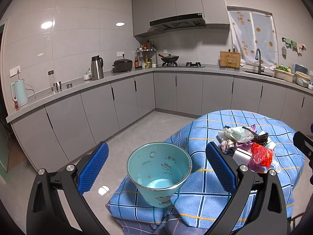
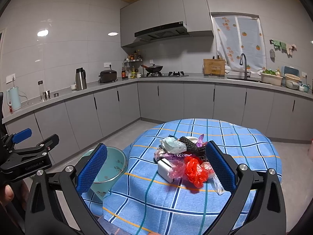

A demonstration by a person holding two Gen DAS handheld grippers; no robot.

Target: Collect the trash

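leftward, left tool [image 1: 156, 168] spread wide and holding nothing, teal bucket [image 1: 159, 173] between its fingers at the near-left edge of the blue checked counter [image 2: 195, 205], trash pile [image 2: 185, 160] mid-counter, right tool [image 2: 156, 168] wide open, empty, framing the pile

Both wrist views face the kitchen, sharing the table [image 1: 254, 117].
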